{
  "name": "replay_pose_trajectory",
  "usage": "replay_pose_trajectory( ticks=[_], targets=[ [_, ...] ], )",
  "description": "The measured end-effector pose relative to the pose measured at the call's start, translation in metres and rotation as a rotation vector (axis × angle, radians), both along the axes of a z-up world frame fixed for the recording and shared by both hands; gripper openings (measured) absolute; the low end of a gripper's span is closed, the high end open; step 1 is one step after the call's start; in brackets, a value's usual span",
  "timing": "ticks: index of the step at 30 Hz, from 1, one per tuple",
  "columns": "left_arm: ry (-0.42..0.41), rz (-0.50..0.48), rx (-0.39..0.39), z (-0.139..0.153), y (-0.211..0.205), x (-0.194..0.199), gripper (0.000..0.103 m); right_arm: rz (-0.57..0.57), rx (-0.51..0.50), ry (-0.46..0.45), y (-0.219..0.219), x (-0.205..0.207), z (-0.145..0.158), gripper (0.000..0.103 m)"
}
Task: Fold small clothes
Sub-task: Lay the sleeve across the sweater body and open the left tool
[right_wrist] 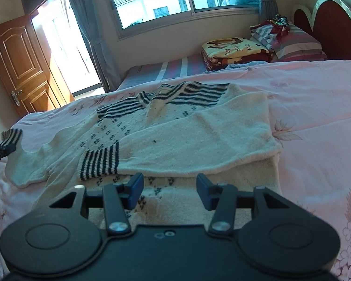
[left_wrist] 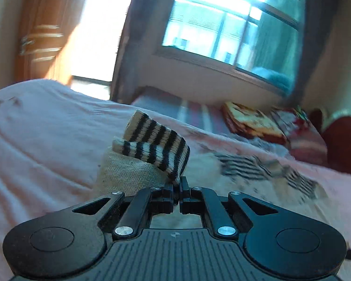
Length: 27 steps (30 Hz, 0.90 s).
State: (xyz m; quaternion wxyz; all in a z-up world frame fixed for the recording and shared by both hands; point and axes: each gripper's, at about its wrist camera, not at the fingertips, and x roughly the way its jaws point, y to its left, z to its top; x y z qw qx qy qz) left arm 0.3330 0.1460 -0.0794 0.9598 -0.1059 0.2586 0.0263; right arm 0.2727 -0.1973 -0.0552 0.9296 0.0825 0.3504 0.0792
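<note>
a cream knitted sweater (right_wrist: 187,126) with black stripes at collar and cuffs lies spread on the pink floral bedspread (right_wrist: 316,107), its collar toward the window-side edge of the bed and its hem toward the near edge. one sleeve is folded across the chest, its striped cuff (right_wrist: 100,164) resting just in front of the right gripper (right_wrist: 169,190), which hovers over the hem with its jaws spread apart and nothing between them. the left gripper (left_wrist: 177,190) is clenched on the other sleeve's striped cuff (left_wrist: 152,142), lifted clear of the bedspread near the bed's door-side edge. the rest of the sweater in the left wrist view is blurred, probably from motion. a folded blanket (right_wrist: 234,49) and striped pillow (right_wrist: 297,44) sit by the headboard (right_wrist: 330,23).
</note>
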Motion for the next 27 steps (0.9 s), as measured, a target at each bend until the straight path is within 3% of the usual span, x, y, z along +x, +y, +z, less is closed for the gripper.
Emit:
replay_pose_trajectory(
  ticks=[4,6,8,9,10,12,13,14,17,20,24,27],
  targets=[
    [0.104,-0.211,0.130,-0.023,-0.098,0.029,0.004,-0.025,0.014,-0.009,-0.012,0.000,0.003,0.049],
    [0.213,-0.308,0.198,-0.041,-0.136,0.041,0.004,-0.042,0.035,-0.012,-0.018,0.002,0.004,0.049],
    [0.173,-0.321,0.351,-0.041,-0.177,0.023,0.005,-0.057,0.073,-0.011,-0.024,0.006,0.005,0.049],
    [0.173,-0.318,0.375,-0.038,-0.182,0.021,0.005,-0.058,0.099,-0.011,-0.025,0.008,0.005,0.049],
    [0.170,-0.322,0.372,-0.035,-0.181,0.019,0.011,-0.058,0.122,-0.010,-0.025,0.010,0.005,0.049],
    [0.144,-0.341,0.297,-0.021,-0.164,0.010,0.038,-0.042,0.185,-0.006,-0.021,0.016,0.004,0.049],
    [0.122,-0.316,0.269,-0.011,-0.156,-0.002,0.061,-0.030,0.214,-0.002,-0.018,0.018,0.003,0.049],
    [0.097,-0.294,0.256,-0.006,-0.146,-0.011,0.067,-0.014,0.253,0.004,-0.012,0.022,0.001,0.049],
    [0.051,-0.213,0.238,0.003,-0.107,-0.043,0.067,0.045,0.308,0.038,0.010,0.034,-0.008,0.049],
    [0.081,-0.124,0.239,-0.009,-0.070,-0.057,0.067,0.093,0.298,0.080,0.033,0.046,-0.022,0.049],
    [0.130,-0.063,0.231,-0.028,-0.039,-0.057,0.067,0.049,0.221,0.105,0.048,0.050,-0.029,0.048],
    [0.150,-0.057,0.209,-0.039,-0.028,-0.052,0.067,0.019,0.233,0.092,0.042,0.046,-0.029,0.048]
  ],
)
